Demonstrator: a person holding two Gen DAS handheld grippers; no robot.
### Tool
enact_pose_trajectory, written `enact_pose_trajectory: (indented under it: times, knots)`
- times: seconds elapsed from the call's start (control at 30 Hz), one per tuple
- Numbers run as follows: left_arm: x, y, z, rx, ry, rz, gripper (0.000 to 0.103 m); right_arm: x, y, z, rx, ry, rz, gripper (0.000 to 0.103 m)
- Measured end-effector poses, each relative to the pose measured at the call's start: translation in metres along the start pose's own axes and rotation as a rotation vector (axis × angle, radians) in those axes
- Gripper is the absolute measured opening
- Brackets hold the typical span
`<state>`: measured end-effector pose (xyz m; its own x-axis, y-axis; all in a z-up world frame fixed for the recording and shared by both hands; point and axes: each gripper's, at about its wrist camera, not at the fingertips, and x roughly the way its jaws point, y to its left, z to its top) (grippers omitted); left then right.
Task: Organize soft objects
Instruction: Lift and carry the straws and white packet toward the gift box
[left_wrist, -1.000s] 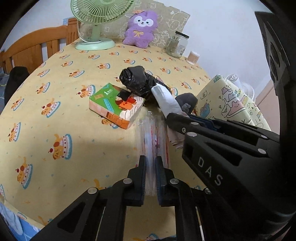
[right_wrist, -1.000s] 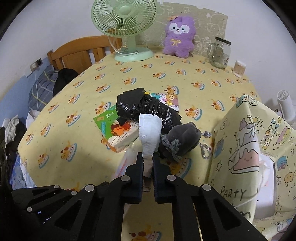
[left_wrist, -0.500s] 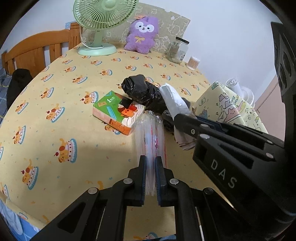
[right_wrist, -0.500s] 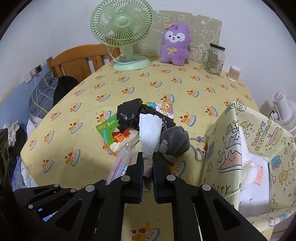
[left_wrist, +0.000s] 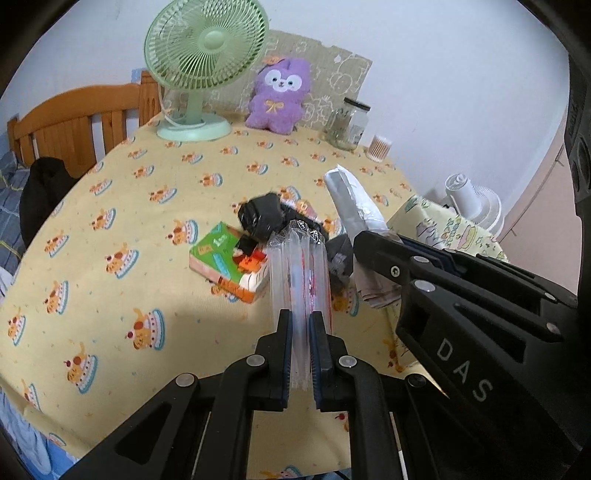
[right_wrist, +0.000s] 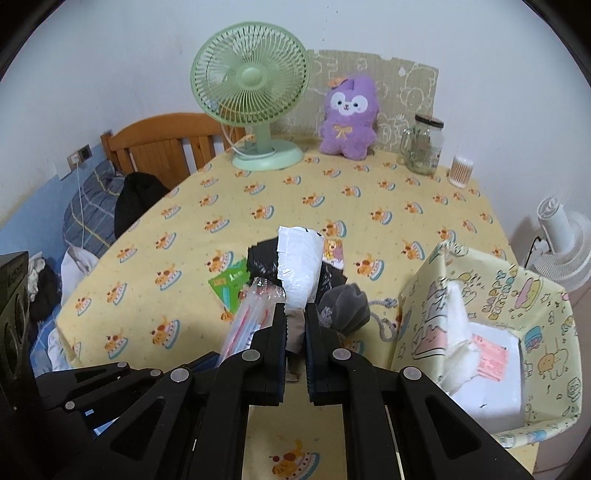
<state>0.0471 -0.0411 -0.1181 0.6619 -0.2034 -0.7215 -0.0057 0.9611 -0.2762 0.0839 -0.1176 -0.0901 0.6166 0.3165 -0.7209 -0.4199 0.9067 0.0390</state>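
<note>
My left gripper (left_wrist: 300, 314) is shut on a clear plastic packet (left_wrist: 298, 269) with red print, held up above the table; the packet (right_wrist: 249, 314) also shows in the right wrist view. My right gripper (right_wrist: 294, 312) is shut on a white plastic-wrapped pack (right_wrist: 300, 267), lifted off the table; the same pack (left_wrist: 351, 201) appears in the left wrist view. Beneath them on the yellow tablecloth (right_wrist: 295, 192) lie a black plastic bag (left_wrist: 264, 216), a green and orange tissue packet (left_wrist: 225, 262) and a grey drawstring pouch (right_wrist: 345, 304).
A cartoon-printed storage bin (right_wrist: 491, 321) with white packages inside stands at the right table edge. At the far side stand a green fan (right_wrist: 251, 88), a purple plush (right_wrist: 349, 114), a glass jar (right_wrist: 424, 144) and a cotton swab cup (right_wrist: 460, 170). A wooden headboard (right_wrist: 166, 144) is at the left.
Both grippers have risen with their packs, lifting them off the pile. The table items look smaller and farther below.
</note>
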Motion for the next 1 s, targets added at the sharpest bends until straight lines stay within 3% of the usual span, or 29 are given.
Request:
enact_pose_trajectory:
  times: [0.57,1.0]
  knots:
    - [-0.037,-0.057,0.03,0.095,-0.115,-0.019,0.006,-0.071,-0.036,0.019,0.04,-0.148,-0.038,0.011]
    - [-0.038,-0.119,0.038,0.188,-0.139,-0.065,0.006,-0.112,-0.087,0.012,0.112,-0.217,-0.104,0.011]
